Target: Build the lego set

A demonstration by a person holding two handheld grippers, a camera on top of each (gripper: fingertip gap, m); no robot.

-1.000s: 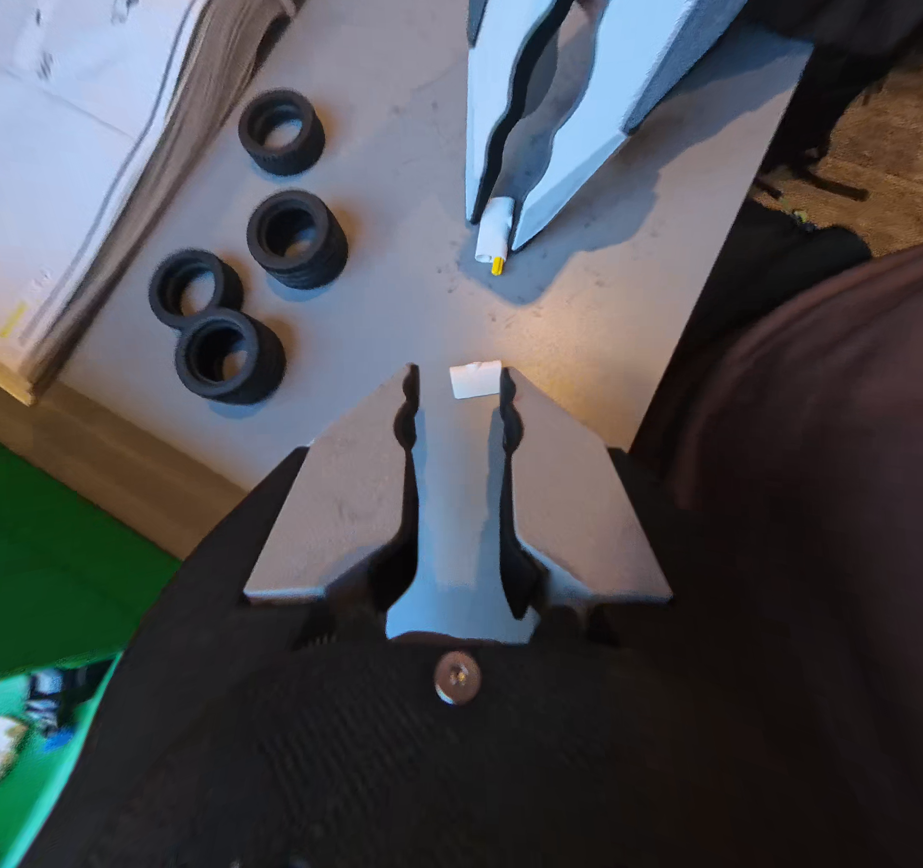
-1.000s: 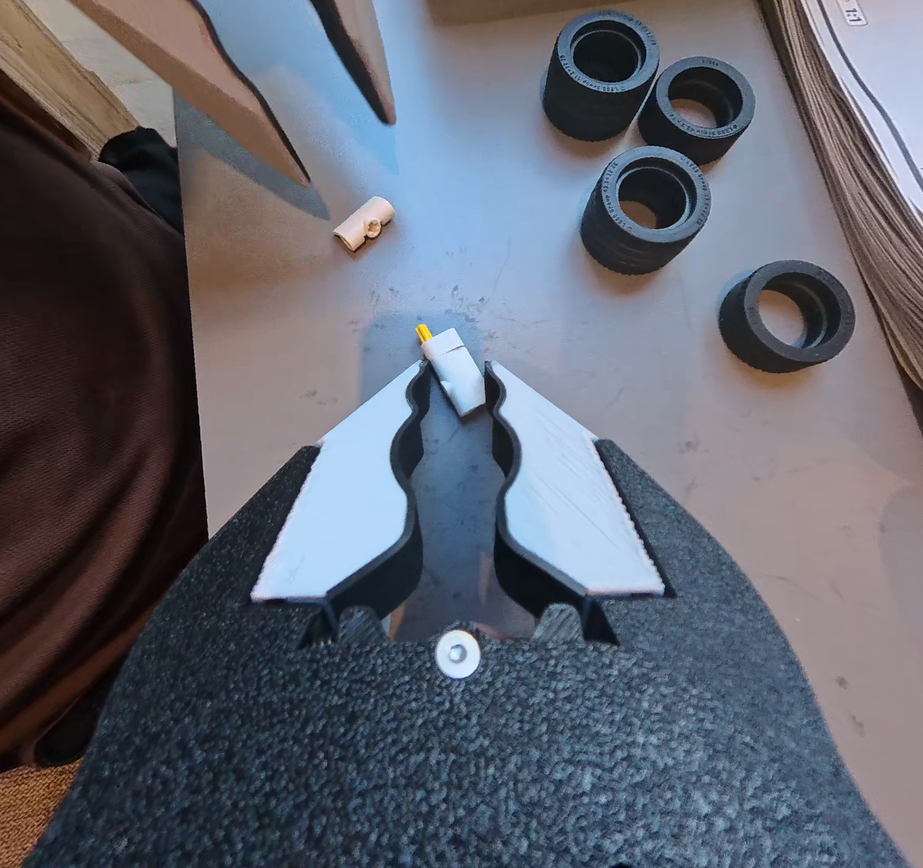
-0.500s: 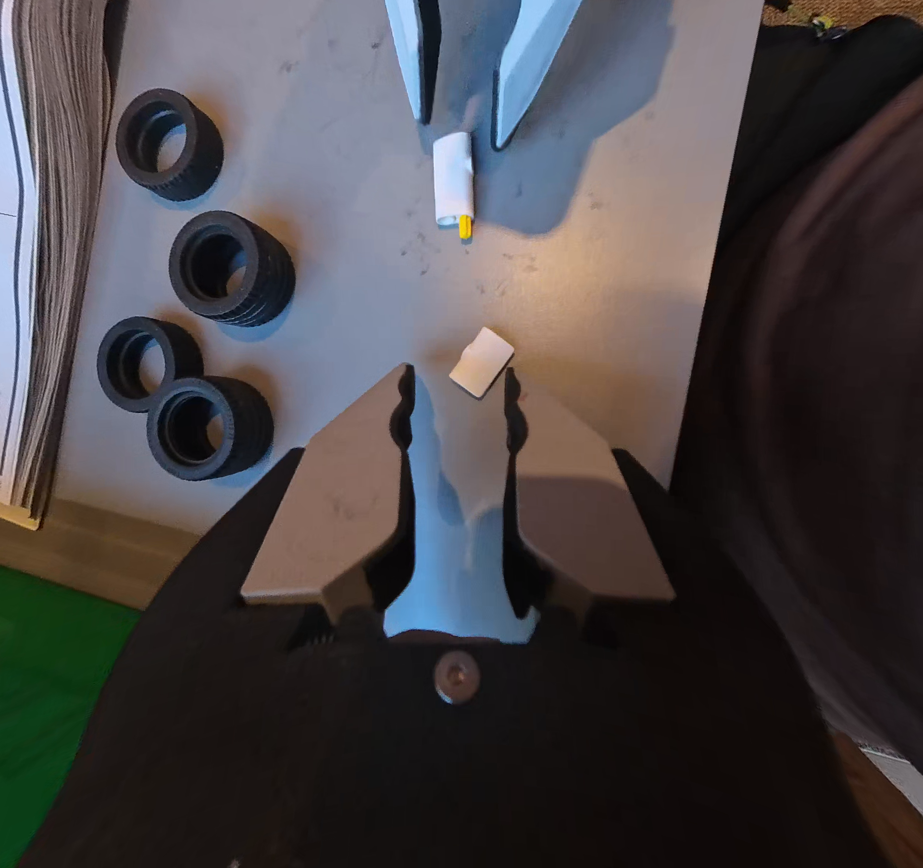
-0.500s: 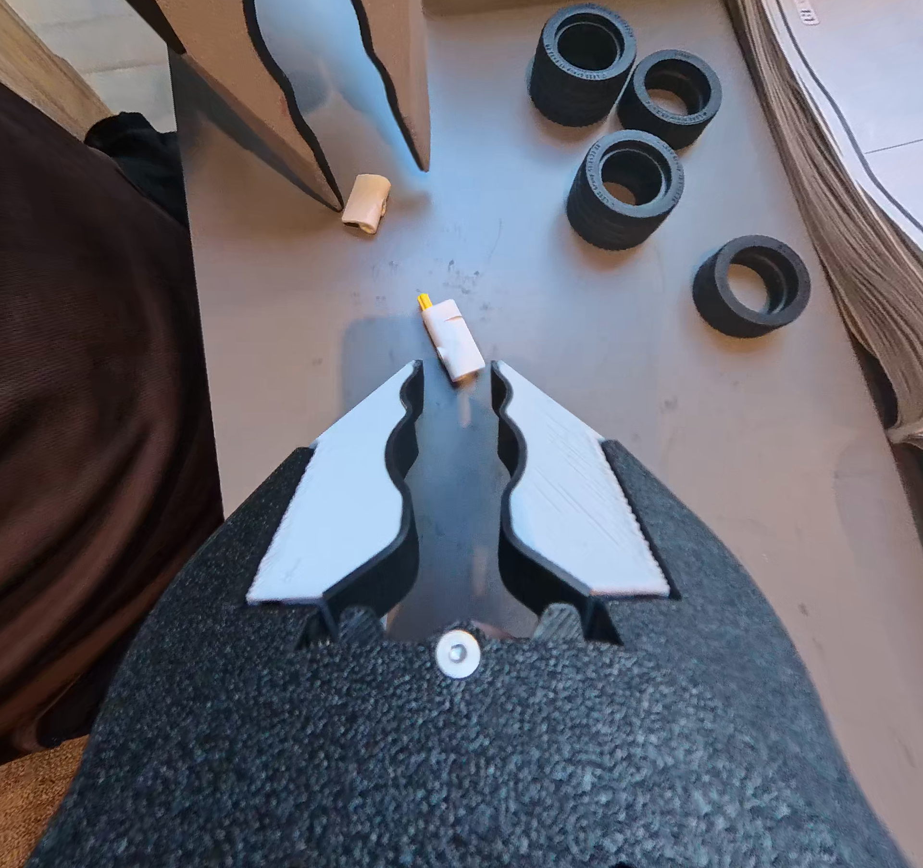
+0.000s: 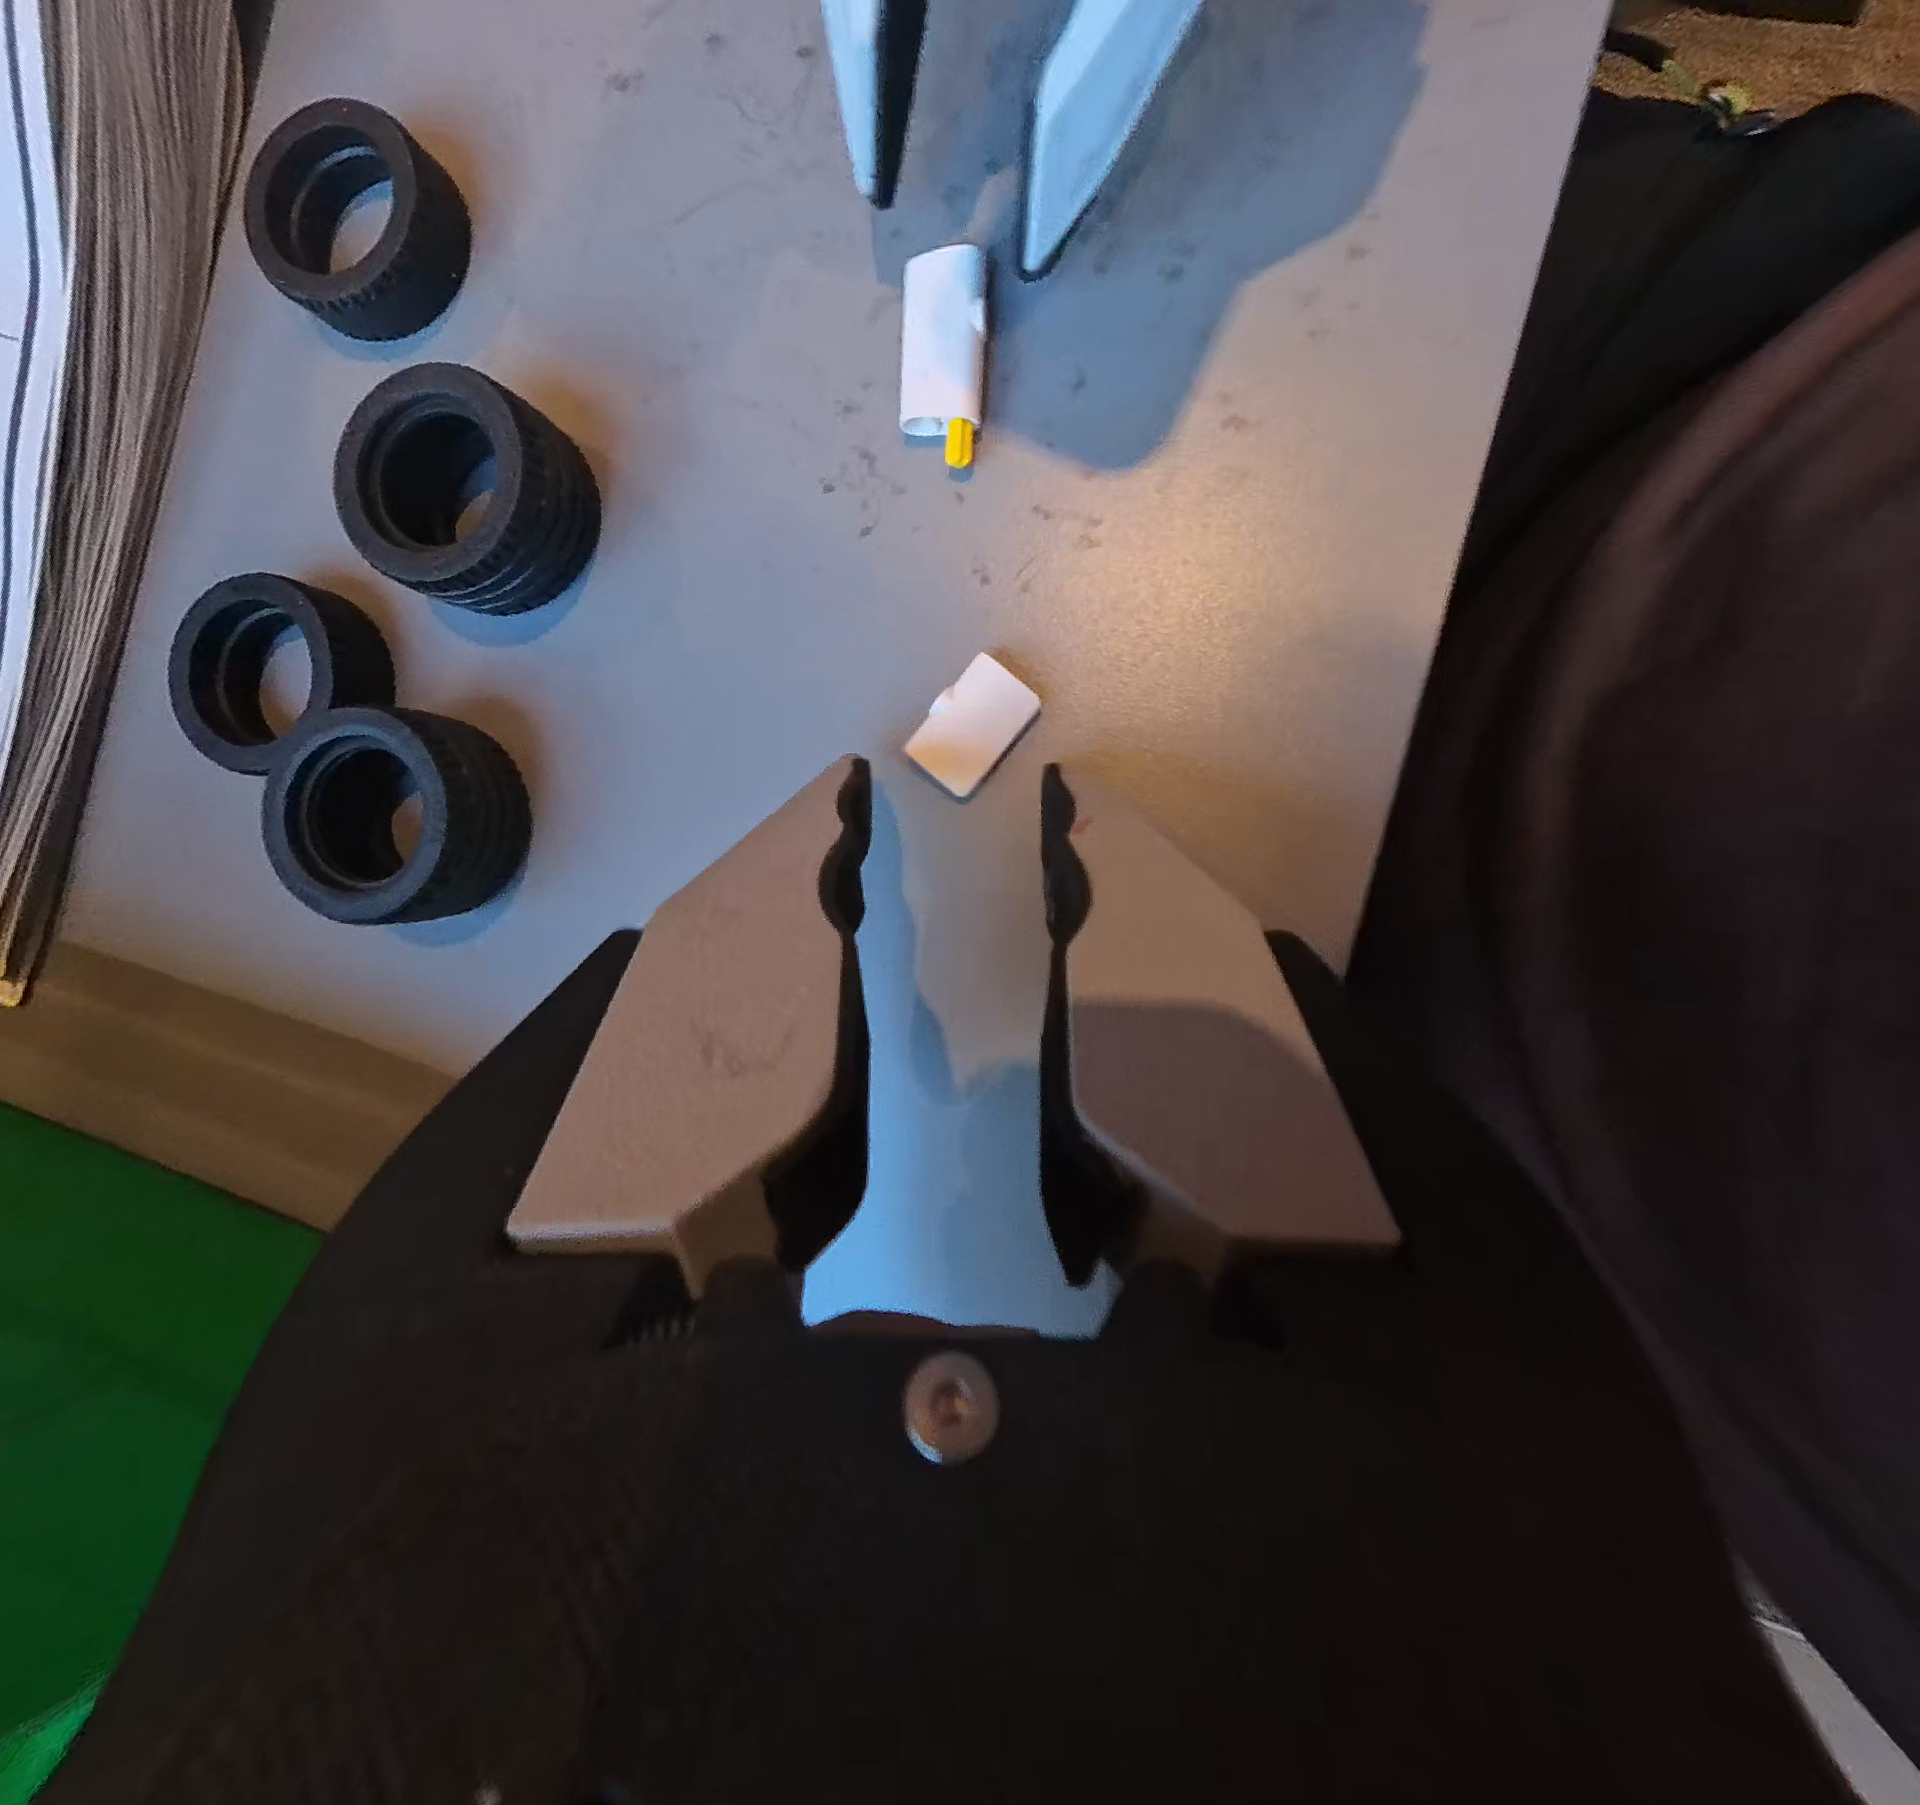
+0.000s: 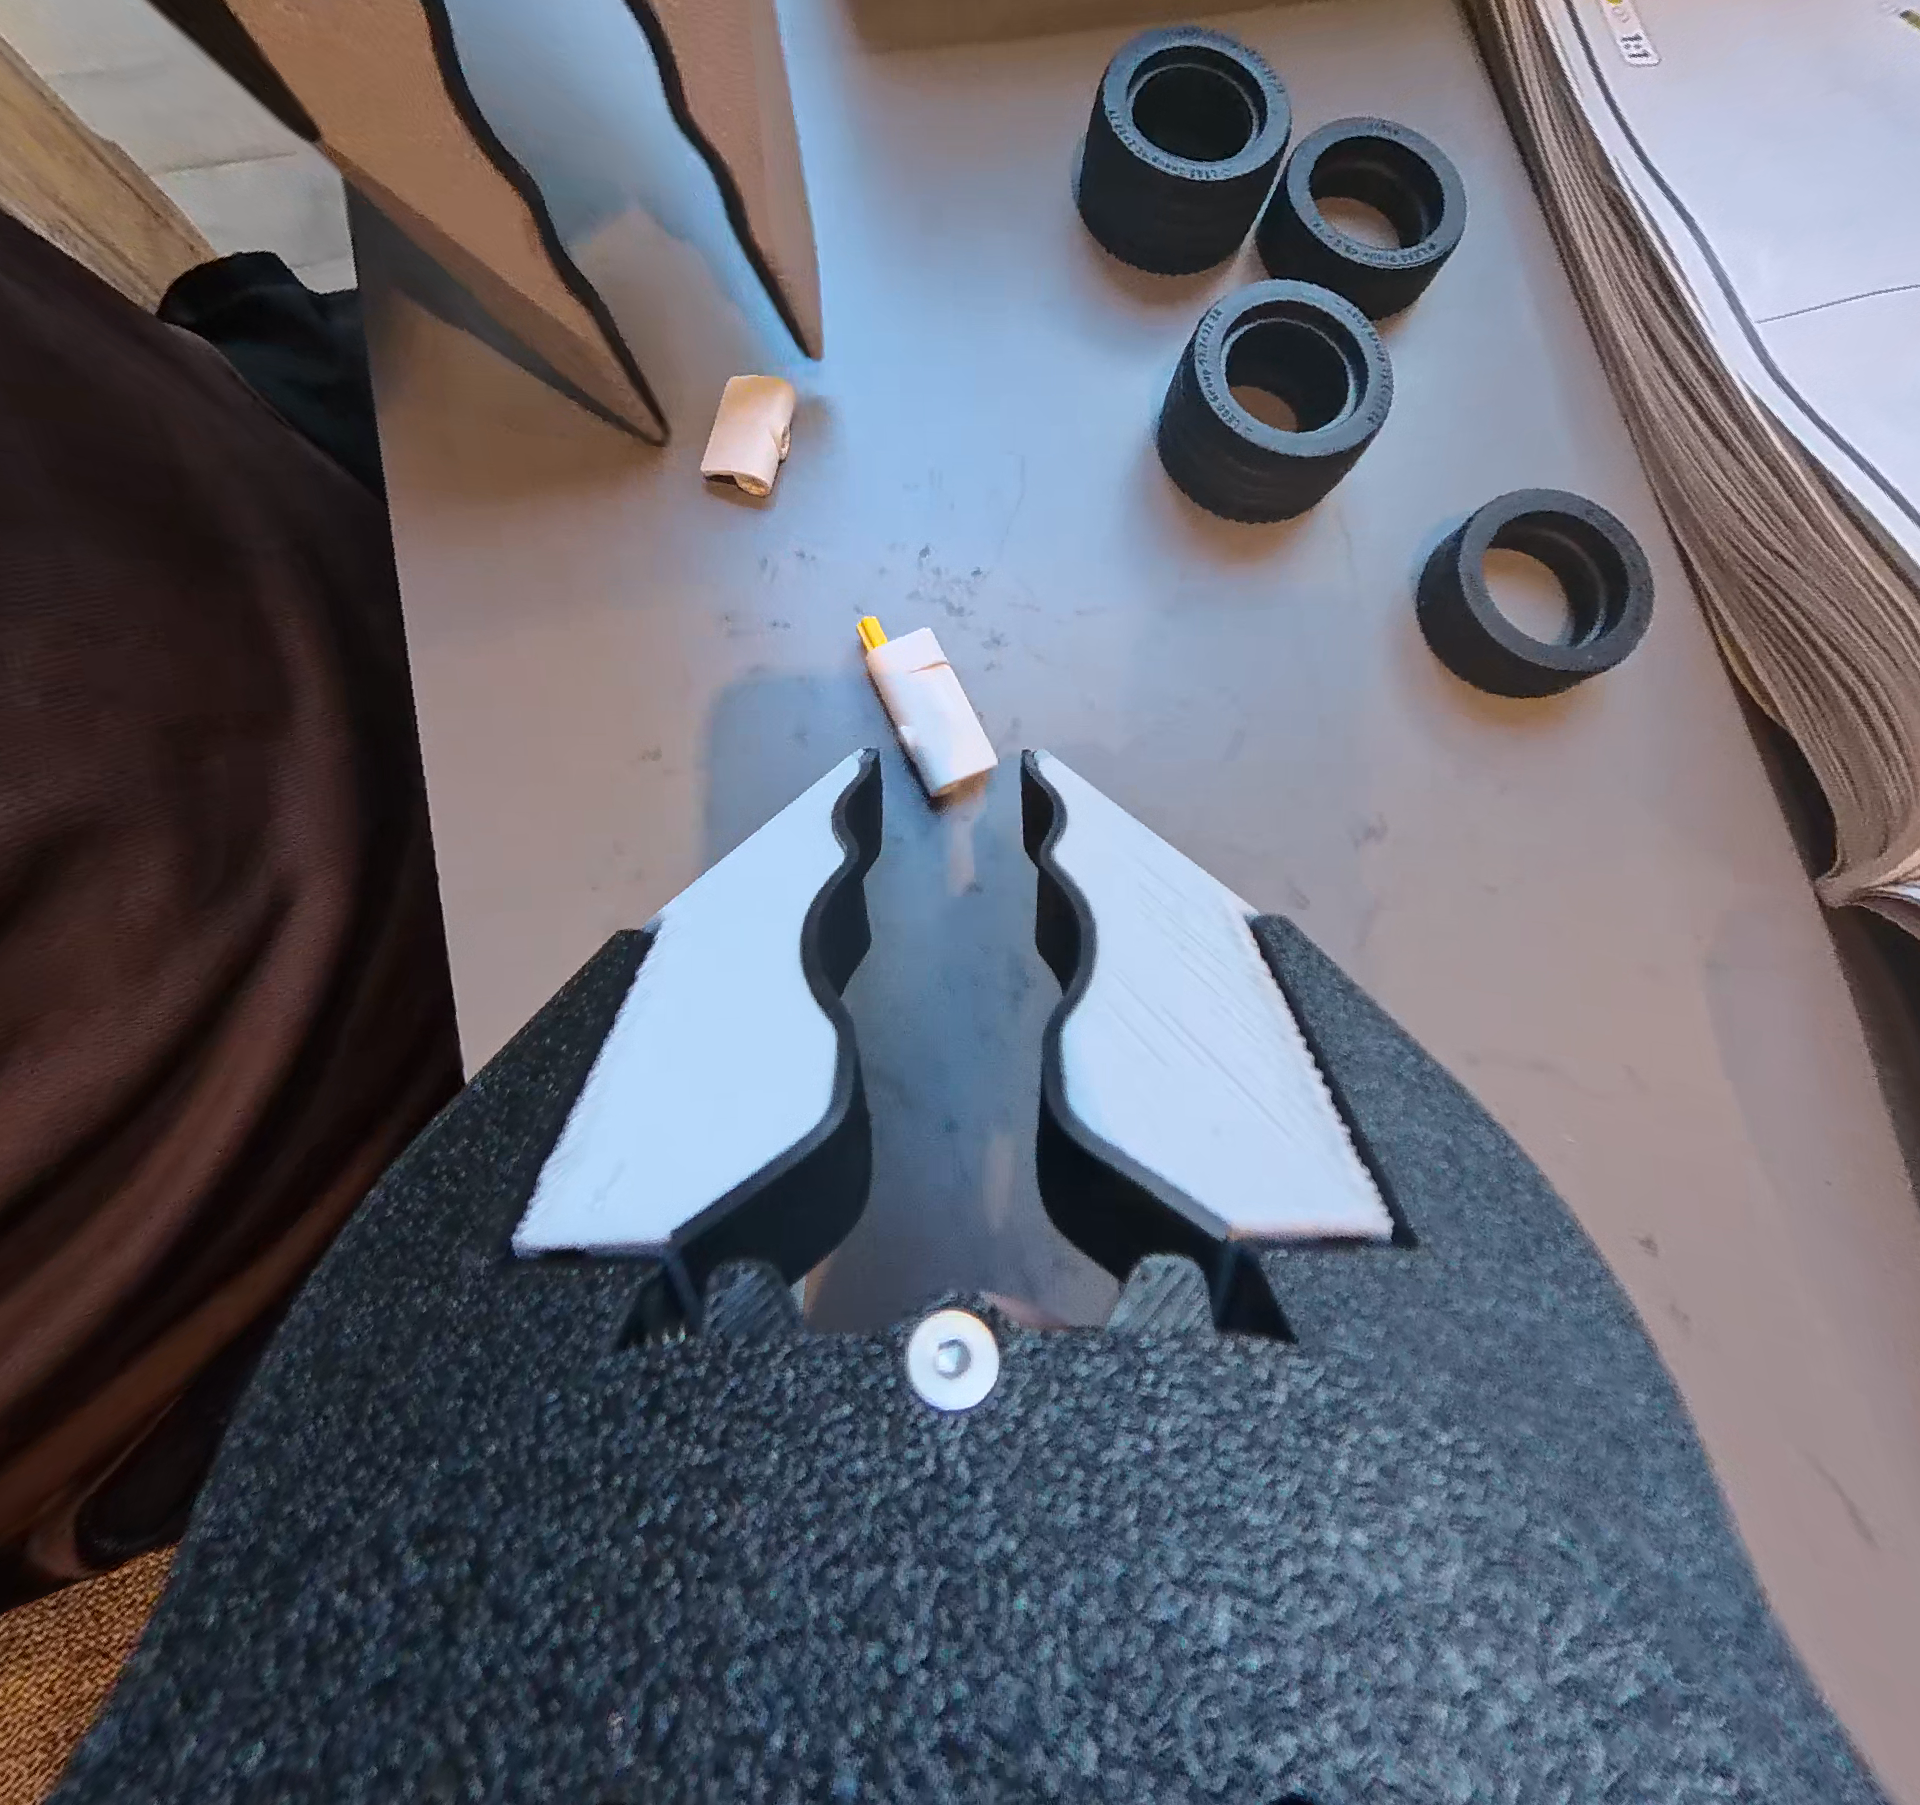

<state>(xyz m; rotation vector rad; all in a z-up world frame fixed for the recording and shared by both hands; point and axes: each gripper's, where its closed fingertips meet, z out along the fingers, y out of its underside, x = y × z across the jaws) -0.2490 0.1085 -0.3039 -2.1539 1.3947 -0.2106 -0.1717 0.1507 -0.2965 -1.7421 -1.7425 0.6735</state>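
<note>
Grey tabletop (image 6: pixel 1299 820) carries the loose parts. Your right gripper (image 6: pixel 951 768) is parted narrowly and empty, the white connector piece with a yellow pin (image 6: pixel 930 706) just beyond its tips at 12 o'clock. Your left gripper (image 5: pixel 951 768) is likewise parted and empty, a short white connector (image 5: pixel 971 727) at its tips. Square each piece between the fingers before closing. Four black rubber tyres (image 6: pixel 1273 399) crowd 2 o'clock; the table edge runs close at 9 o'clock.

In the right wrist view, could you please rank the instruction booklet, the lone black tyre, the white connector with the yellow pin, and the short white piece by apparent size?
1. instruction booklet, cut off by the frame
2. lone black tyre
3. white connector with the yellow pin
4. short white piece

The last two look close; the connector lies nearer the camera, so their order is unsure.
</note>
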